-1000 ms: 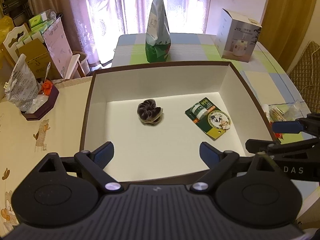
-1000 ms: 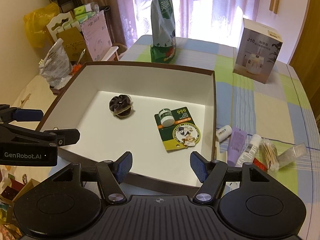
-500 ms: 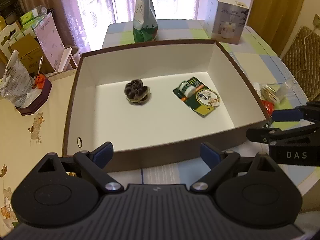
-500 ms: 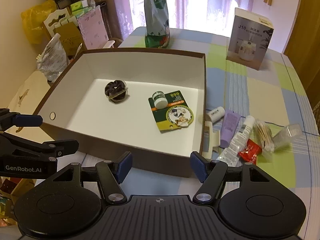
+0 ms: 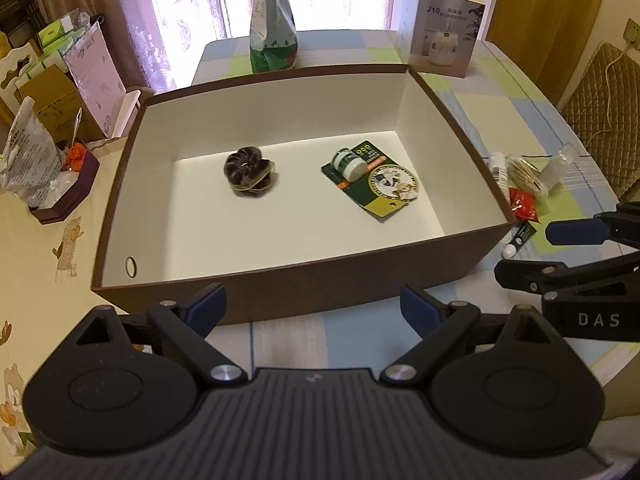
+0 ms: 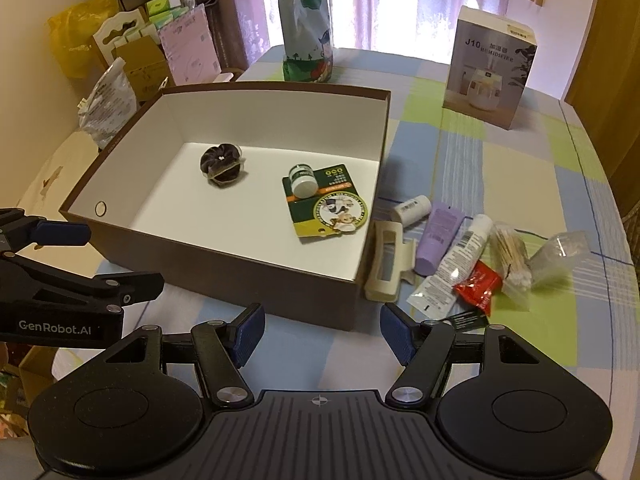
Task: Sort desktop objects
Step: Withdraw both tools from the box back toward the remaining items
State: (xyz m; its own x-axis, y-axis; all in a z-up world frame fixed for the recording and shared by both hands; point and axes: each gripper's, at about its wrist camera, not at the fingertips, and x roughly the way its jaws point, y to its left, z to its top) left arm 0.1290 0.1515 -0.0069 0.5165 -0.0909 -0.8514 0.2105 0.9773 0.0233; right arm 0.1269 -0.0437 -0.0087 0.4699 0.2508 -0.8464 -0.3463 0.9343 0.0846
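right wrist view: both empty, parted grippers (image 6: pixel 322 332) have backed off the box (image 6: pixel 280 276), exposing the unsorted pile (image 6: pixel 460 256) for picking next.

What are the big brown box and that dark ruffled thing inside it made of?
The big brown box looks like stiff cardboard: matte brown outside, plain white inside, with thin straight walls and sharp folded corners. The dark ruffled thing seems to be soft, gathered fabric, perhaps a hair scrunchie, judging by its puckered folds; its exact cloth is unclear.

Box (image 6: pixel 256 276) wall blocks ahead; its white floor (image 5: pixel 280 220) lies mostly open.
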